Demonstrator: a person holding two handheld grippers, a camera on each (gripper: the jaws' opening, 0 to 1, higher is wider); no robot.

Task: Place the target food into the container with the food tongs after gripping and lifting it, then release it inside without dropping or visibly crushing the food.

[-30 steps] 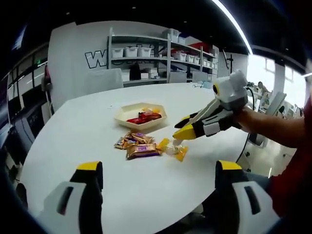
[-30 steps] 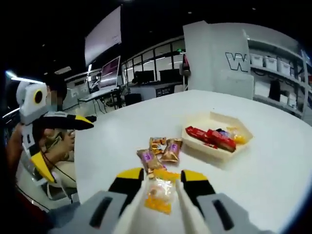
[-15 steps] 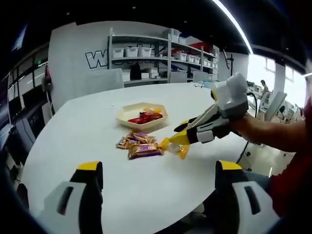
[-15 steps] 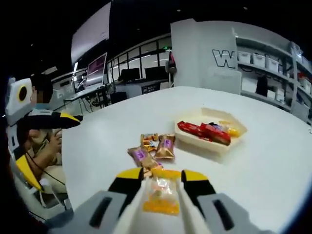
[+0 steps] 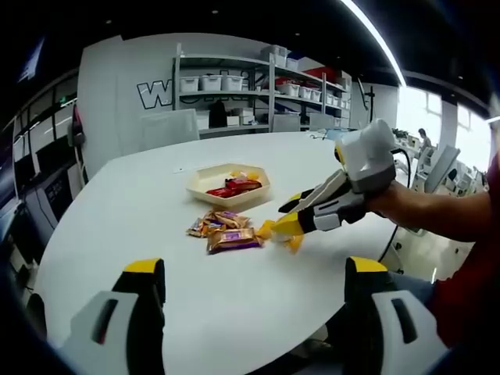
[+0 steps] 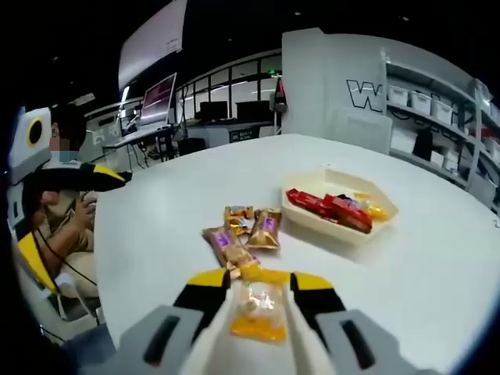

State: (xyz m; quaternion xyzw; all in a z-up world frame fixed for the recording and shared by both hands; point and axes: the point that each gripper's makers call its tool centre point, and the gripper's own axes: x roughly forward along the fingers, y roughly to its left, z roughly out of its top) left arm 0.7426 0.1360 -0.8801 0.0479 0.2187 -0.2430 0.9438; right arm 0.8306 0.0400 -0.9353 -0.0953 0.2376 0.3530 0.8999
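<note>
Right gripper [image 6: 254,287] fingers pinch the yellow snack packet [image 6: 251,311] just above the worktop [image 6: 156,234]; carry to tray [image 6: 344,226] at 1 o'clock remains; left gripper [image 5: 254,281] fingers spread, idle.

The left gripper [image 5: 250,285] has grey jaw bodies capped with yellow tips. The right gripper [image 5: 287,212] has a white-and-grey body and yellow-black tips; a red sleeve [image 5: 469,297] shows.
</note>
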